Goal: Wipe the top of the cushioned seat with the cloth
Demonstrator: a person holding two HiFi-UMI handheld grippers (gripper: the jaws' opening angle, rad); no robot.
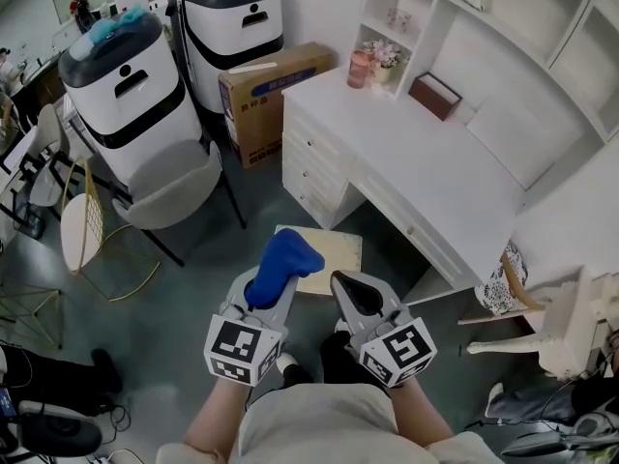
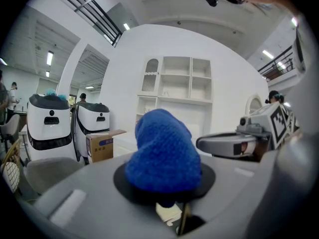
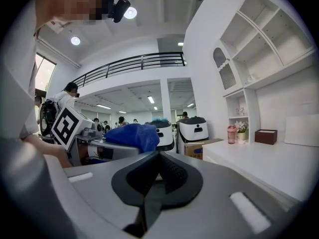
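The left hand-held gripper (image 1: 269, 300), low in the centre of the head view, is clamping its jaws on the bunched blue cloth (image 1: 282, 262), which is bulging out past the tips. The right hand-held gripper (image 1: 350, 293) just beside it is pressing its jaws together on nothing. The cloth is overlapping the left edge of the beige cushioned seat (image 1: 334, 249) at mid-frame, contact unclear, and the seat is standing on the grey floor (image 1: 193, 288) beside the white surface (image 1: 416, 162) running to the upper right.

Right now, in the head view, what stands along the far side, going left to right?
White machine with teal top → second white machine → cardboard box → pink cup → dark brown box.
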